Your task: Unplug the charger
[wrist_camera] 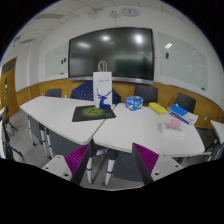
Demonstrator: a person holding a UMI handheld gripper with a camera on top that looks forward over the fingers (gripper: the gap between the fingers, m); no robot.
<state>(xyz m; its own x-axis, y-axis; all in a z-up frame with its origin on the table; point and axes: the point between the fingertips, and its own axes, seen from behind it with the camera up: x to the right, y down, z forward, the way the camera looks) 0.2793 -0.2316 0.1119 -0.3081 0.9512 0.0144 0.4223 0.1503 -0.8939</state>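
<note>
Magenta-padded tool [112, 165] level, fingers wide apart, empty, facing white tables [140, 125].

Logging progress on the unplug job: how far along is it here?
Nothing looks done. The claw is open and empty, well back from the tables with the white bag. No charger or plug can be made out, so finding, gripping and pulling it all remain.

A large dark screen [111, 52] fills the far wall, reflecting ceiling lights. Below it stand pale tables [120, 125] pushed together, with blue-backed chairs [147, 93] between them and the screen. White walls flank the screen; a wooden door [8, 80] stands off to its left.
</note>
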